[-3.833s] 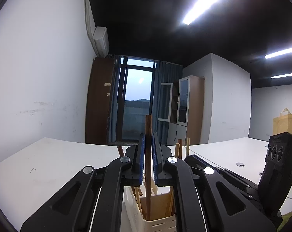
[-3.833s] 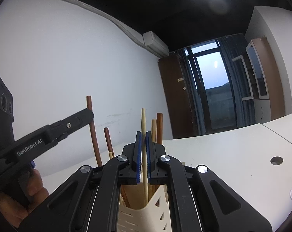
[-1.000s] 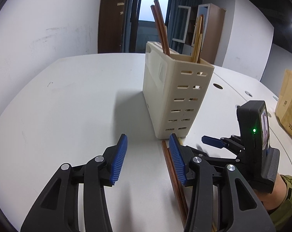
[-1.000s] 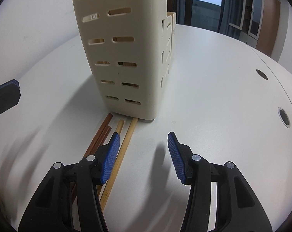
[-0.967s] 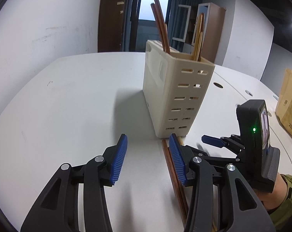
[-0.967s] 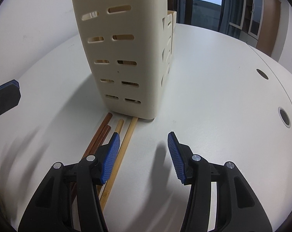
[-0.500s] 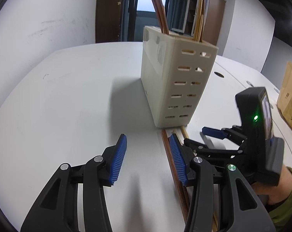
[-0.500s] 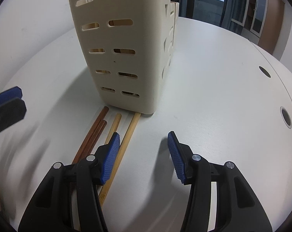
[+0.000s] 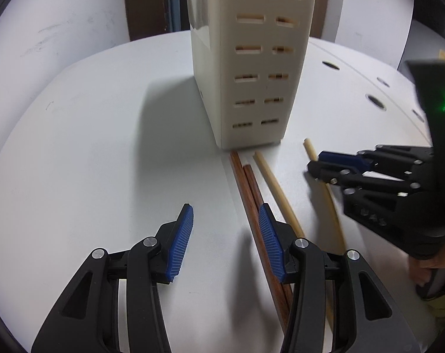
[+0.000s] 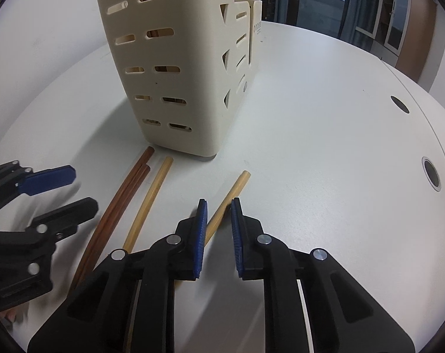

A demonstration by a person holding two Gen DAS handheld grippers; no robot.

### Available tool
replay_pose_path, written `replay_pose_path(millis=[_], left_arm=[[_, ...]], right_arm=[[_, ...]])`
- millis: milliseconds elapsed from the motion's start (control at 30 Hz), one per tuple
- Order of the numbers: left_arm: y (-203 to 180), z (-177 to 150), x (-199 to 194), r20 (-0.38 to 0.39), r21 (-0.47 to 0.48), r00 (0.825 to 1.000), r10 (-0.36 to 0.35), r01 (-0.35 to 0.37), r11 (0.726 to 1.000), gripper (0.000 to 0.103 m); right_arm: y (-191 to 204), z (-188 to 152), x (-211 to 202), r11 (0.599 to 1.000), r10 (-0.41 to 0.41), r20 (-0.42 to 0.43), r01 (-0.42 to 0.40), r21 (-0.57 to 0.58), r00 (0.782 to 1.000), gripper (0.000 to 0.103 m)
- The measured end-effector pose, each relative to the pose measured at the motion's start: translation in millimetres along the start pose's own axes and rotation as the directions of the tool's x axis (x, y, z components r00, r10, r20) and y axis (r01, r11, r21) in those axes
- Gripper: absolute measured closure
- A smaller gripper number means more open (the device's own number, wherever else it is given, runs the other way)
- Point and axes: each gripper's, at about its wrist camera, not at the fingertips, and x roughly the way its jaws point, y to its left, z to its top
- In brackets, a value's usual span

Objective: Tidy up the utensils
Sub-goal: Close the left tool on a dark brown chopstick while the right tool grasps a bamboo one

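A cream slotted holder stands on the white desk, and four chopsticks lie flat in front of it, each with one end toward the holder's base and its long axis running back toward the person.

Nearest the holder's front corner are two dark brown chopsticks, side by side and touching. Just beside them lies a pale chopstick, and a second pale chopstick lies farther out from the holder, angled a little away from the rest.

The right gripper points steeply down over that outer stick. Its jaws have just been closing and now stand narrow, with the stick running between the blue fingers. It passes close along the left-hand finger, but a gap shows on the other side, so I would not call it clamped yet. The stick's axis runs roughly along the gripper's pointing line, so the fingers close across its width, which looks right for a pinch.

The left gripper is about half open and holds nothing. The brown pair lies not between its fingers but just beyond the finger on the holder-front side, passing under it. To take one, I judge it would have to shift sideways toward the pair.
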Motion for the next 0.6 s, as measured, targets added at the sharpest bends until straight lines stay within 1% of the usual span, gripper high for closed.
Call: replay_pose_path(millis=[133,267,333,467,533,567,600], left_arm=[[0.5,-1.2,7.1,-0.019,-0.001,1.000,-0.004,0.004,1.000,0.057],[2.0,-4.6,6.7,-0.020,0.000,1.000,-0.002,0.002,1.000,0.056],[4.0,-3.0,6.9,-0.022,-0.004,1.000,-0.004,0.004,1.000,0.056],[4.9,-4.9,3.9,-0.033,-0.024,0.999,-0.030,0.029,0.999,0.056],[2.5,-4.9,5.1,-0.032,-0.018,0.999,-0.022,0.022,1.000,0.056],[1.7,-5.4,5.3,-0.032,-0.015,0.999,-0.021,0.020,1.000,0.056],[0.2,-5.1,6.5,-0.033,-0.013,0.999,-0.020,0.019,1.000,0.056]], right_arm=[[2.0,-3.3,-3.8,1.000,0.002,-0.001,-0.002,-0.003,1.000,0.089],[4.2,-4.9,-5.7,1.000,0.005,-0.005,-0.005,-0.005,1.000,0.090],[-15.9,10.5,3.3,1.000,0.006,-0.006,-0.006,-0.006,1.000,0.090],[-19.8,14.3,4.8,1.000,0.011,-0.008,-0.011,-0.006,1.000,0.090],[-18.0,13.1,4.1,1.000,0.010,-0.008,-0.010,-0.006,1.000,0.090],[-22.7,21.0,9.4,1.000,0.010,-0.008,-0.010,-0.006,1.000,0.090],[-23.8,22.0,9.9,1.000,0.009,-0.008,-0.010,-0.006,1.000,0.090]])
